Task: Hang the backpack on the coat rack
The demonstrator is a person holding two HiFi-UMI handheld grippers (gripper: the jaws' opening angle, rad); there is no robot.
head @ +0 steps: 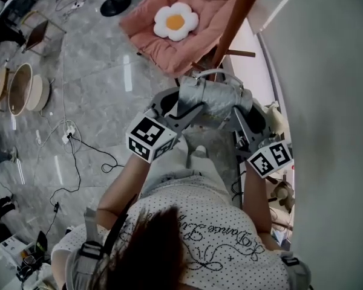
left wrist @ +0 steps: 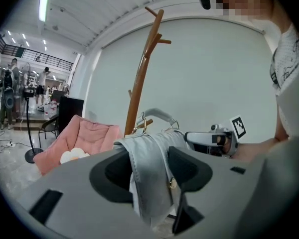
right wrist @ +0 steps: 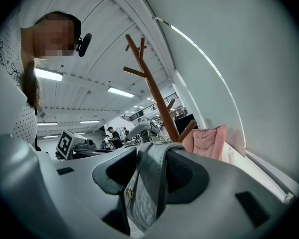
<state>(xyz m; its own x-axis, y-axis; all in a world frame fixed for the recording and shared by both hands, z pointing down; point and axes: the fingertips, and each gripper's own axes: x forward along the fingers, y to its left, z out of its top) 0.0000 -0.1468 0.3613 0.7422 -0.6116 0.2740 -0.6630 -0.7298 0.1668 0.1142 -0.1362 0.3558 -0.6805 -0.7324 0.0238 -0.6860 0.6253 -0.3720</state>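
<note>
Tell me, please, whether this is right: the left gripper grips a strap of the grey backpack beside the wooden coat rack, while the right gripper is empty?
Not quite: the right gripper is not empty. The right gripper view shows a strap of the backpack gripped between its fingers as well.

Only cursive lettering across the person's shirt point(head: 221, 237) shows, too small to read.

Seen from above: a person in a white top point(head: 199, 222) sprinkled with black dots and crossed by looping black script, dark hair point(head: 151, 246) falling forward, grey buckled straps point(head: 88, 249) at the shoulders. The left tool point(head: 190, 110) and right tool point(head: 237, 116) are pale grey moulded shells with black pads point(left wrist: 117, 176), each bearing a marker cube point(head: 150, 139) of black-and-white squares.
</note>
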